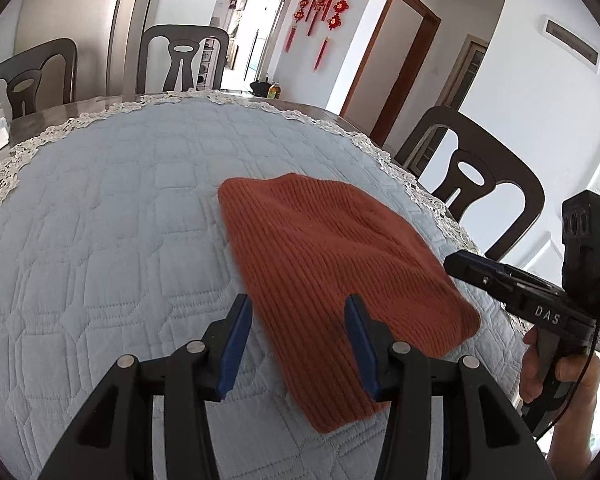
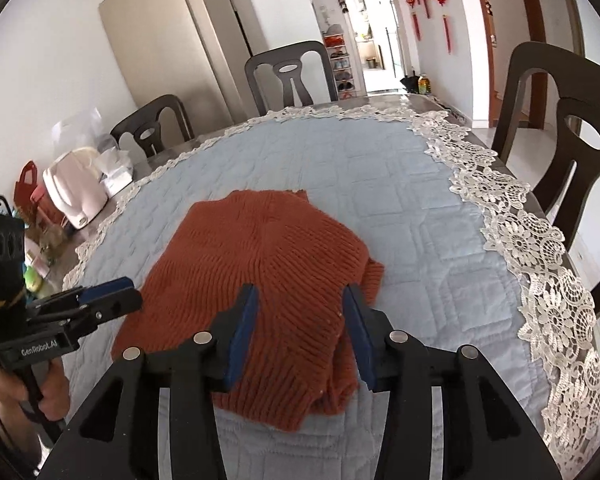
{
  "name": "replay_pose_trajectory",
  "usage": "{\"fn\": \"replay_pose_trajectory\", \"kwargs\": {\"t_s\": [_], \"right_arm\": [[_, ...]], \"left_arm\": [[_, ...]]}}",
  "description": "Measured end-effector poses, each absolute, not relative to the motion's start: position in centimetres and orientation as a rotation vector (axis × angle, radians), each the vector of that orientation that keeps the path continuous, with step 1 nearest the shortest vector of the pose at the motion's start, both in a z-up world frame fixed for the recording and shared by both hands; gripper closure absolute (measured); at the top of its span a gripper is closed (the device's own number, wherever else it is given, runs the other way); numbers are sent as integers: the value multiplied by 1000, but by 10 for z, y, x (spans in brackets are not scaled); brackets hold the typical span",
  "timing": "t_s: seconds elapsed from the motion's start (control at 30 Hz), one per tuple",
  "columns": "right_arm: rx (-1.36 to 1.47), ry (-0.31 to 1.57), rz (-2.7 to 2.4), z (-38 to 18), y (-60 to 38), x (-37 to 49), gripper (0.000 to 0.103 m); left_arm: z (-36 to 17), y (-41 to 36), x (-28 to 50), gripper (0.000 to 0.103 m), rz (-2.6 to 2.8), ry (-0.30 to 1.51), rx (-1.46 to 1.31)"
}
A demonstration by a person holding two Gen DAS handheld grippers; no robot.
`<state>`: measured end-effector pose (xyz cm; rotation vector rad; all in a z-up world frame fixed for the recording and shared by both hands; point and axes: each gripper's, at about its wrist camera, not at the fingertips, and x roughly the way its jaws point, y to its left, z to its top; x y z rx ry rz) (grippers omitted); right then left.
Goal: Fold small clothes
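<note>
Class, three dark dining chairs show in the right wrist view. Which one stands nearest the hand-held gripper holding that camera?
The chair at the table's right side, beside the lace edging. It looms largest; the other two stand at the far end.

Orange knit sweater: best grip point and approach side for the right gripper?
Probably the loose flap sticking out at the orange knit sweater's right edge. It lifts off the quilted cover, giving the right gripper an edge to pinch. Come in low from the right; elsewhere the knit lies flat, with little to catch.
</note>
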<state>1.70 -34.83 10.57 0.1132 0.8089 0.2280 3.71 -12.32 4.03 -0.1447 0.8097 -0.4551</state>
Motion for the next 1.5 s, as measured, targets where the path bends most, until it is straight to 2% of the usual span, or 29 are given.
{"fn": "replay_pose_trajectory", "kwargs": {"t_s": [0.17,0.37,0.53,0.67,0.8,0.97,1.13,1.2,1.27,1.37,1.5], "right_arm": [[115,855,206,92,-351,26,58],[205,883,203,80,-368,33,43],[303,902,252,72,-378,38,43],[344,902,285,69,-381,42,44],[409,915,322,67,-386,44,52],[449,917,347,64,-390,46,57],[498,919,369,61,-395,50,73],[501,919,375,63,-393,50,77],[480,913,369,68,-389,47,80],[461,890,372,80,-386,43,86],[436,862,399,95,-377,40,88]], "left_arm": [[33,-125,42,52,-465,835,-150],[24,-124,46,47,-481,855,-180],[17,-124,52,41,-502,882,-215],[11,-126,58,41,-530,901,-240],[10,-128,57,40,-534,895,-226],[9,-128,55,40,-536,891,-223],[10,-135,56,40,-531,889,-185],[11,-137,57,44,-530,890,-175],[15,-139,57,55,-534,888,-166],[25,-139,52,64,-537,865,-134],[38,-131,49,67,-559,835,-137]]}}
